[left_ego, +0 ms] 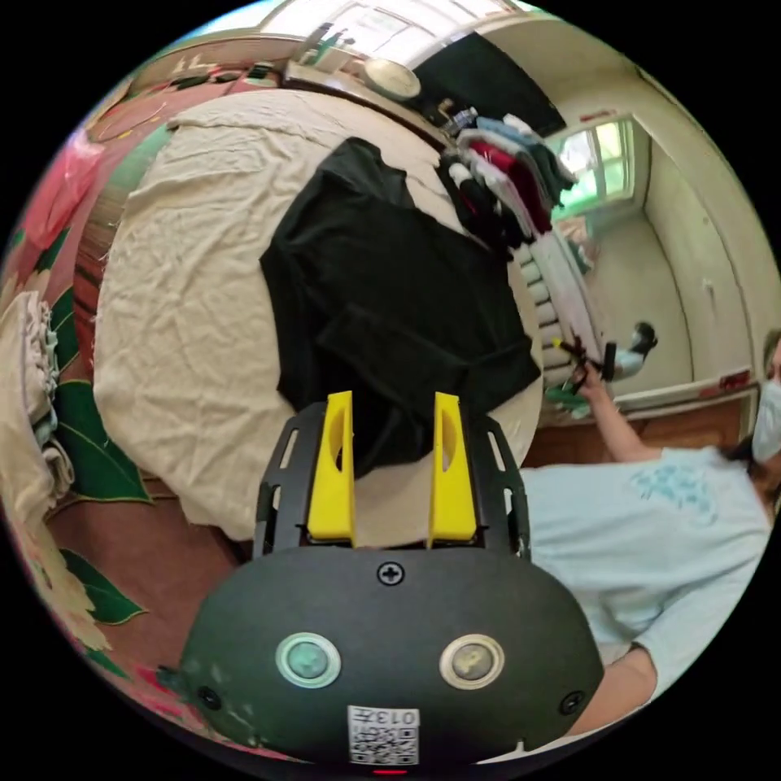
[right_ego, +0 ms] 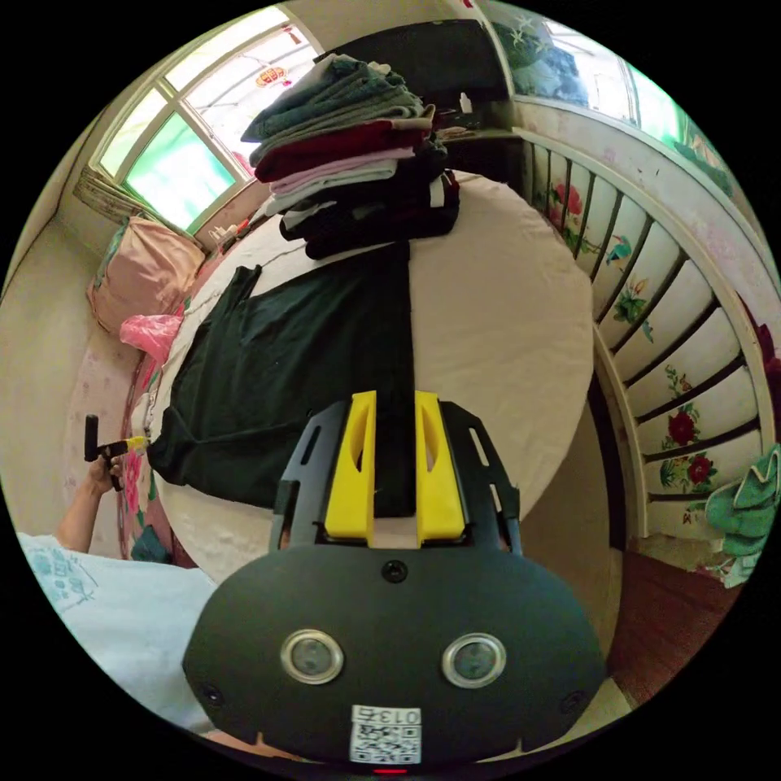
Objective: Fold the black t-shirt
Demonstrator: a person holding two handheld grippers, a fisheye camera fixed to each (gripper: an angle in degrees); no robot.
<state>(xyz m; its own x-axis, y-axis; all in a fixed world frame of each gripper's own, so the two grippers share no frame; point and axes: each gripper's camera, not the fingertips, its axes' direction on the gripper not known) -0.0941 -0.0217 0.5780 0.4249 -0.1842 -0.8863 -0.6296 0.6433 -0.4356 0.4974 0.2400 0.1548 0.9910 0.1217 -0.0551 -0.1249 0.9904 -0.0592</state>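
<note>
The black t-shirt (left_ego: pixel 390 293) lies spread on a beige cloth (left_ego: pixel 187 309) over a round surface, one part folded over itself near me. My left gripper (left_ego: pixel 393 399) hovers open above the shirt's near edge, its yellow jaws wide apart with nothing pressed between them. In the right gripper view the same shirt (right_ego: pixel 293 366) stretches toward a stack of clothes. My right gripper (right_ego: pixel 395 396) stands over its straight side edge, jaws a narrow gap apart with black fabric showing in the gap. The right gripper (left_ego: pixel 582 362) also appears in a hand just off the shirt's far corner.
A tall stack of folded clothes (right_ego: pixel 358 146) sits at the far end of the beige cloth (right_ego: pixel 504 325), touching the shirt. A painted white railing (right_ego: pixel 651 325) curves along one side. The person in a light blue top (left_ego: pixel 634 521) stands at the edge. A pink bag (right_ego: pixel 150 333) lies beyond.
</note>
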